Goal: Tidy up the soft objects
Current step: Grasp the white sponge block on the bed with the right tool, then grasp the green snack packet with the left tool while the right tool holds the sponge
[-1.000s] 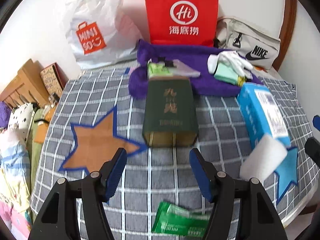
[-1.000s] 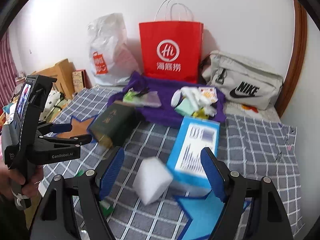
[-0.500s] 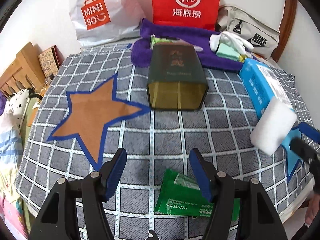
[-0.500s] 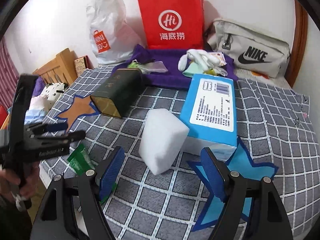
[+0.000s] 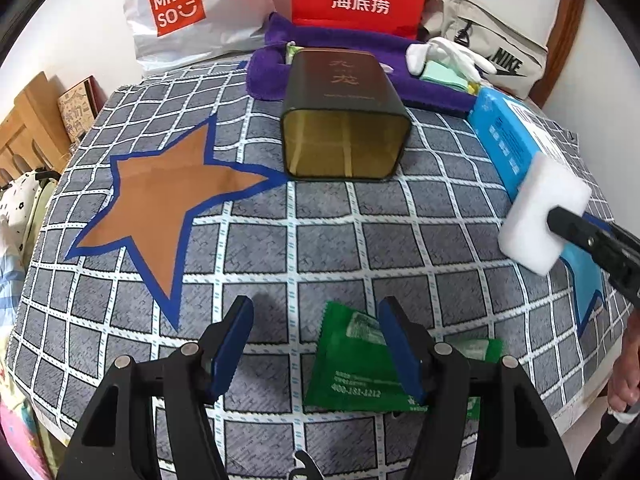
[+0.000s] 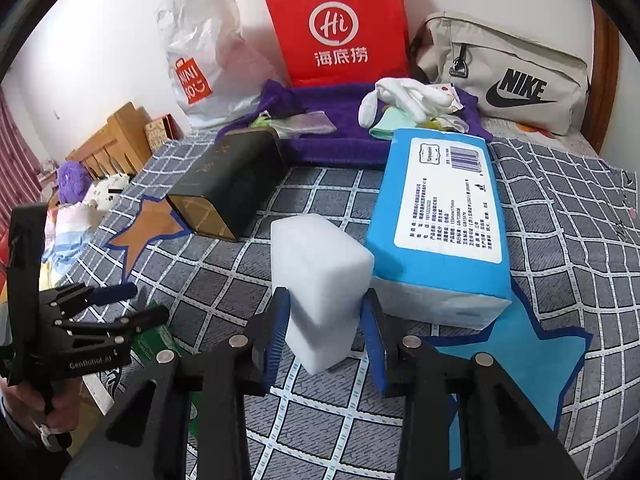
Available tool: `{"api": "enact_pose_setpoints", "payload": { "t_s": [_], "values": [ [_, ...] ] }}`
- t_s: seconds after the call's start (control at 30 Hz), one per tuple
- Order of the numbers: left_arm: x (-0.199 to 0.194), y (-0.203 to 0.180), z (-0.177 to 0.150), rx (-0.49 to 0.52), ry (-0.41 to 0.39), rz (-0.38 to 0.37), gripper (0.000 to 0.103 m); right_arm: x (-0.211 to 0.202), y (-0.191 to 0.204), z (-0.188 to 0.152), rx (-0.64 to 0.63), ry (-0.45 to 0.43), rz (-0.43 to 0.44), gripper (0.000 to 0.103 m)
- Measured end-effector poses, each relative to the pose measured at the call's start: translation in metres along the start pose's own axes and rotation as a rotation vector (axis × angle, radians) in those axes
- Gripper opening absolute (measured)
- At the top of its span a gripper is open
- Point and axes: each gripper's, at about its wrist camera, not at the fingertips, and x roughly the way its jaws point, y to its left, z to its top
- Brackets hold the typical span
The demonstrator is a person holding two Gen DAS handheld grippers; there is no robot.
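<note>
Foil-like green sachet (image 5: pixel 360 360) lies flat and slippery-looking on the grey checked cloth (image 5: pixel 340 248) under your left gripper (image 5: pixel 316 344), whose jaws hang spread and empty; take it by an edge. Rightward, your right gripper (image 6: pixel 324 332) is closing on the white foam block (image 6: pixel 320 272) beside the blue tissue pack (image 6: pixel 440 216). It looks light and squashy, so pinch its long flat sides gently.

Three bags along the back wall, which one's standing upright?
The red paper shopping bag in the middle. It stands upright against the wall, handles up, while the white plastic Miniso bag slumps to its left and the beige Nike bag lies on its side.
</note>
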Motion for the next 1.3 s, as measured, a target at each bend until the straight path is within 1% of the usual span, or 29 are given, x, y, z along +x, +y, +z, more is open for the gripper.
{"api": "enact_pose_setpoints", "payload": {
  "t_s": [0.17, 0.3, 0.4, 0.47, 0.57, 0.6, 0.67, 0.77, 0.87, 0.93, 0.97, 1.03, 1.1, 1.3],
  "values": [
    [-0.004, -0.003, -0.014, -0.03, 0.03, -0.01, 0.064, -0.013, -0.002, -0.002, -0.026, -0.023, 0.013, 0.035],
    [-0.01, -0.007, -0.031, -0.054, 0.069, -0.076, 0.064, -0.027, -0.006, -0.002, -0.054, -0.05, 0.005, 0.035],
    [-0.013, -0.017, -0.039, -0.039, 0.085, -0.08, 0.065, -0.034, -0.015, -0.003, -0.066, -0.055, -0.009, 0.035],
    [-0.016, -0.019, -0.04, -0.06, 0.071, -0.067, 0.065, -0.037, -0.022, -0.005, -0.059, -0.06, -0.024, 0.035],
    [-0.018, -0.017, -0.043, -0.081, 0.099, -0.078, 0.065, -0.043, -0.034, -0.011, -0.04, -0.06, -0.024, 0.035],
    [-0.023, -0.014, -0.045, -0.09, 0.078, -0.081, 0.065, -0.045, -0.036, -0.014, -0.039, -0.06, -0.027, 0.035],
    [-0.029, -0.008, -0.047, -0.111, 0.078, -0.073, 0.065, -0.047, -0.04, -0.018, -0.041, -0.059, -0.031, 0.035],
    [-0.033, -0.01, -0.052, -0.113, 0.089, -0.106, 0.065, -0.045, -0.044, -0.024, -0.035, -0.053, -0.031, 0.035],
    [-0.028, -0.02, -0.056, -0.101, 0.109, -0.137, 0.065, -0.043, -0.046, -0.028, -0.028, -0.047, -0.02, 0.035],
    [-0.021, -0.027, -0.056, -0.096, 0.121, -0.128, 0.065, -0.043, -0.046, -0.031, -0.04, -0.04, -0.024, 0.035],
    [-0.02, -0.03, -0.055, -0.09, 0.111, -0.115, 0.065, -0.044, -0.047, -0.033, -0.046, -0.037, -0.026, 0.035],
    [-0.018, -0.032, -0.051, -0.087, 0.107, -0.118, 0.066, -0.046, -0.048, -0.036, -0.052, -0.03, -0.024, 0.035],
    [-0.015, -0.032, -0.045, -0.097, 0.103, -0.129, 0.067, -0.047, -0.05, -0.037, -0.053, -0.024, -0.02, 0.035],
    [0.001, -0.039, -0.019, -0.082, 0.087, -0.121, 0.07, -0.048, -0.052, -0.04, -0.069, 0.006, -0.011, 0.035]
  ]
}}
